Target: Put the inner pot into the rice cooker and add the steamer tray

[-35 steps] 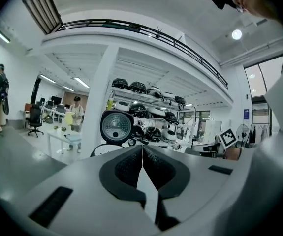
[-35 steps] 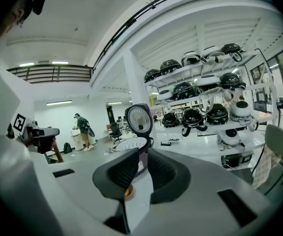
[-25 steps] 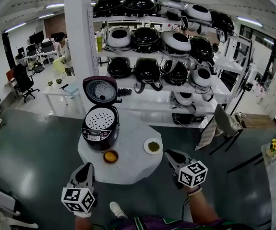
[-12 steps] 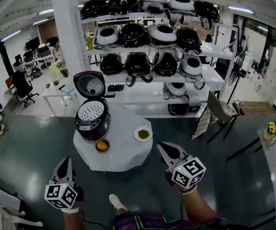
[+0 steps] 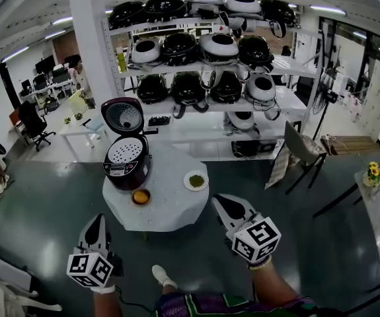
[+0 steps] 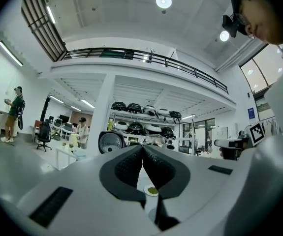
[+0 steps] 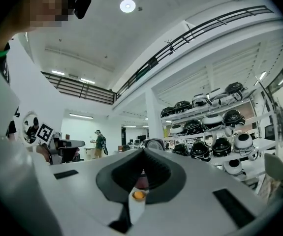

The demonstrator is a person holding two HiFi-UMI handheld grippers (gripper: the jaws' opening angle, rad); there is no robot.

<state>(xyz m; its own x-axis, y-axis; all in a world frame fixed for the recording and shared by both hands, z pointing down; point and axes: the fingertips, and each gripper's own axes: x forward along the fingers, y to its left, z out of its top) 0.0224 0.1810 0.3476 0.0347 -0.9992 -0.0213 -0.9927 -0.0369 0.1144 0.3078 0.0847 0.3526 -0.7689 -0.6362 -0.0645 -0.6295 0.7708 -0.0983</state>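
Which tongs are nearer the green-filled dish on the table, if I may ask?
Right. Right tongs hover just near-right of the dish; left tongs hover far off to its near-left.

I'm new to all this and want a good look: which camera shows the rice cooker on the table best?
The head view: it looks down on the rice cooker, lid up, perforated tray inside. The left gripper view shows only the raised lid; the right gripper view, a sliver of it.

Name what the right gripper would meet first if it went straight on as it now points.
Probably the orange bowl on the white table, rice cooker just behind; depth is unclear.
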